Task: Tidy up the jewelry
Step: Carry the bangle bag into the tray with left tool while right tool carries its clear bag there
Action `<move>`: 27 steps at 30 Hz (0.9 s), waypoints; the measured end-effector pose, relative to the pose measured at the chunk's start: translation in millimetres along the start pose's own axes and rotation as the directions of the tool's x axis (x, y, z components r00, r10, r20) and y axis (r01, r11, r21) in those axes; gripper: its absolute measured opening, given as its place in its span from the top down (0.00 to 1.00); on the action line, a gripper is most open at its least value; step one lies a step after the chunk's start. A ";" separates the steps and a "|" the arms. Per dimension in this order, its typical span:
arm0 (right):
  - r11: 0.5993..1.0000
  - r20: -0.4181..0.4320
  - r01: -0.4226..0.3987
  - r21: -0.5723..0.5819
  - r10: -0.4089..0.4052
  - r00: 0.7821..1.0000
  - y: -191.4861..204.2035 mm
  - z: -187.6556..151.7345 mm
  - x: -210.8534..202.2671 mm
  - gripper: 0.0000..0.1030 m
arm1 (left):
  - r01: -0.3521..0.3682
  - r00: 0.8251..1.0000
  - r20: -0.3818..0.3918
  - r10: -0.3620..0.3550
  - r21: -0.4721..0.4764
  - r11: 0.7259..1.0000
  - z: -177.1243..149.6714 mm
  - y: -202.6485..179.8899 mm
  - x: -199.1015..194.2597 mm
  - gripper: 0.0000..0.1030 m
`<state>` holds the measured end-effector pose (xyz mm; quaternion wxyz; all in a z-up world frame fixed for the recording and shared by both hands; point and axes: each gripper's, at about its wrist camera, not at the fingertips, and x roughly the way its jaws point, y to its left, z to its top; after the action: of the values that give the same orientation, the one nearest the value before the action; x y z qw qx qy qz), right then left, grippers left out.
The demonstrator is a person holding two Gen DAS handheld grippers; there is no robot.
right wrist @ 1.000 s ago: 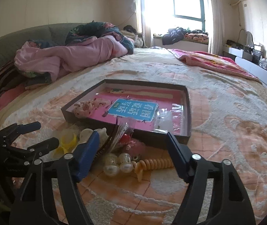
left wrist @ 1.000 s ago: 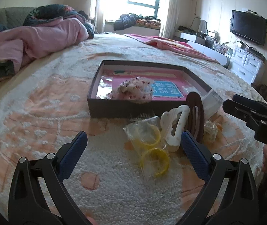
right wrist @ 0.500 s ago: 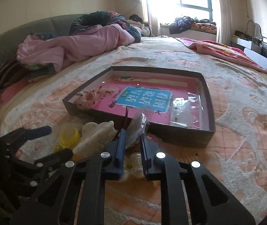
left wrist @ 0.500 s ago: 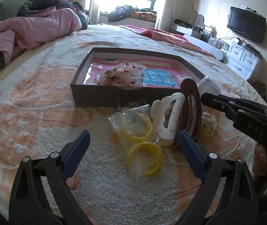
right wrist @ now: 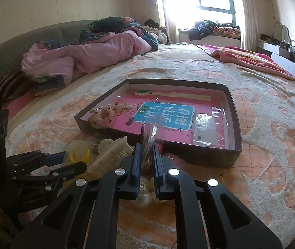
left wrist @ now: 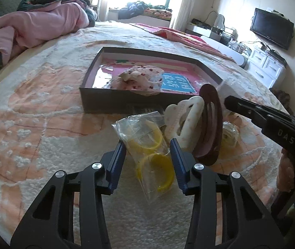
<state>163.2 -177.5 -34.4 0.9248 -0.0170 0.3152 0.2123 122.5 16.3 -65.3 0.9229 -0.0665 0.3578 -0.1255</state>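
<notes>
A dark shallow box with a pink floor lies on the bed; a floral scrunchie and a small clear bag lie in it. In front of the box lie a clear bag of yellow bangles, a white hair claw and a brown oval clip. My left gripper is part closed, its pads on either side of the bangle bag, touching or nearly so. My right gripper is shut on a clear plastic bag of small pieces.
A pink quilt is heaped at the far left of the bed. A red blanket lies at the far right. A TV and white drawers stand beyond the bed's right edge.
My left gripper has moved forward and narrowed around the bangle bag. My right gripper went from wide open to shut on the clear bag and has lifted it slightly.
</notes>
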 end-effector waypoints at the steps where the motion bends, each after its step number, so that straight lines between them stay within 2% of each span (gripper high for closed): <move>1: 1.000 0.003 0.000 0.004 0.000 1.000 -0.5 -0.2 -1.3 0.90 | -0.004 1.000 0.002 0.004 -0.003 1.000 0.5 1.3 -1.4 0.67; 4: 1.000 0.015 -0.004 0.015 0.003 1.000 -2.6 0.3 -5.9 0.91 | -0.013 1.000 0.011 0.013 -0.007 1.000 2.7 3.6 -5.0 0.70; 13: 0.999 0.051 -0.009 0.050 0.007 0.999 -12.4 2.4 -27.8 0.91 | -0.029 0.998 0.049 0.029 0.001 1.000 11.2 -0.1 -19.6 0.71; 27: 0.995 0.103 -0.001 0.101 -0.010 0.995 -32.6 6.5 -58.3 0.92 | -0.011 0.997 0.076 0.007 0.047 0.999 24.3 -28.1 -24.4 0.71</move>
<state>138.7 -228.3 1.8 0.9401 0.0402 0.2772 0.1946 116.4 -3.0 -25.7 0.9377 -0.0476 0.3198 -0.1271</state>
